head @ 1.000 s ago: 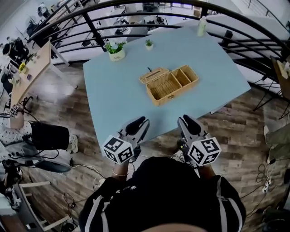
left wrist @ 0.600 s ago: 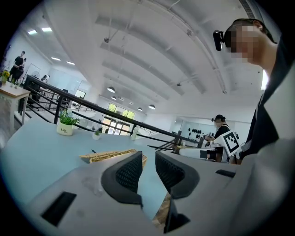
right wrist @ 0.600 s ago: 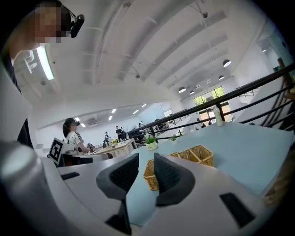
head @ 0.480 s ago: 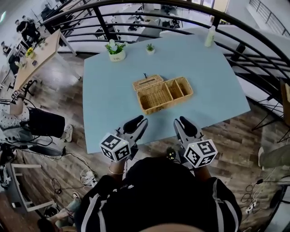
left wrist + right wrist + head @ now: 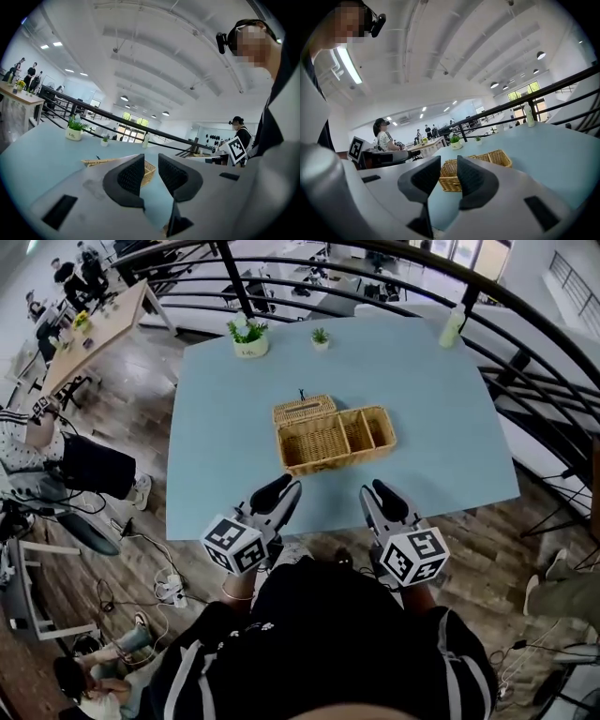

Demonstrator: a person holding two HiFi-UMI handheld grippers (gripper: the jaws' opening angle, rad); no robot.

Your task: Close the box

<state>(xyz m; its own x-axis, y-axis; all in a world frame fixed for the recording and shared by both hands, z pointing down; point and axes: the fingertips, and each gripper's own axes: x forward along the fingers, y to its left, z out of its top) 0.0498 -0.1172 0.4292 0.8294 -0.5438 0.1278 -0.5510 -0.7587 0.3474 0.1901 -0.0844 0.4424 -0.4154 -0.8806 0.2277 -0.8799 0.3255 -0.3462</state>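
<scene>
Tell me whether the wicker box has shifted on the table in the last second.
No. The box keeps its spot on the table, in front of the big potted plant; only the view shifted.

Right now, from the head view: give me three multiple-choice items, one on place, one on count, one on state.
1. The bottle stands: A) at the table's far right corner; B) inside the wicker box; C) at the near edge.
2. Count of potted plants on the table: A) one; B) two; C) four.
3. The box's lid is: A) shut; B) open, behind the box; C) on the floor.

1 A: it stands alone at that corner.
2 B: a larger plant and a smaller plant stand at the far edge.
3 B: the compartments lie bare.
</scene>
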